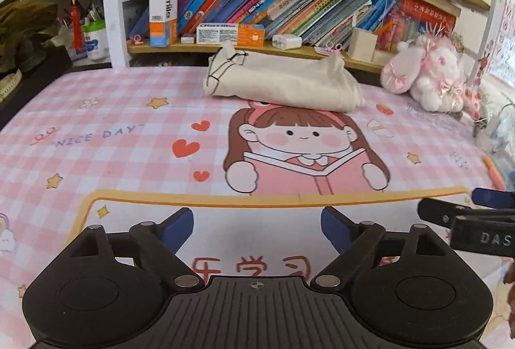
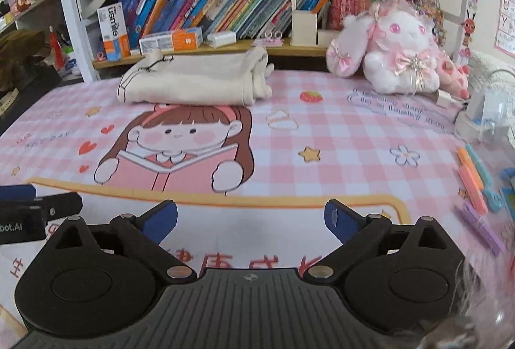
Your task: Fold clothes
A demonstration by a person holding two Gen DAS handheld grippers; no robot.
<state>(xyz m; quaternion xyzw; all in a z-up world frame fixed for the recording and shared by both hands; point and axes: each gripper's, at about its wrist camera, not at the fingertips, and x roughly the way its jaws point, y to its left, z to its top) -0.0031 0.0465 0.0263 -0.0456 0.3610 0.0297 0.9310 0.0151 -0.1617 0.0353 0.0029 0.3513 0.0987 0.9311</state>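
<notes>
A cream garment point(image 1: 283, 83) lies folded in a thick bundle at the far side of the pink checked desk mat point(image 1: 112, 136), just under the bookshelf; the right wrist view shows the same garment point(image 2: 193, 83) at the far left. My left gripper point(image 1: 257, 226) hovers open over the near part of the mat, well short of the garment, nothing between its blue pads. My right gripper point(image 2: 251, 220) is open too, empty, over the near mat point(image 2: 338, 139). Each gripper shows at the edge of the other's view: the right gripper point(image 1: 482, 204), the left gripper point(image 2: 32, 197).
A bookshelf point(image 1: 257, 4) with books and boxes runs along the back. A pink and white plush rabbit point(image 2: 396, 56) sits at the far right. Several coloured pens point(image 2: 473, 184) lie at the mat's right edge. Dark clutter point(image 1: 25, 36) stands at the left.
</notes>
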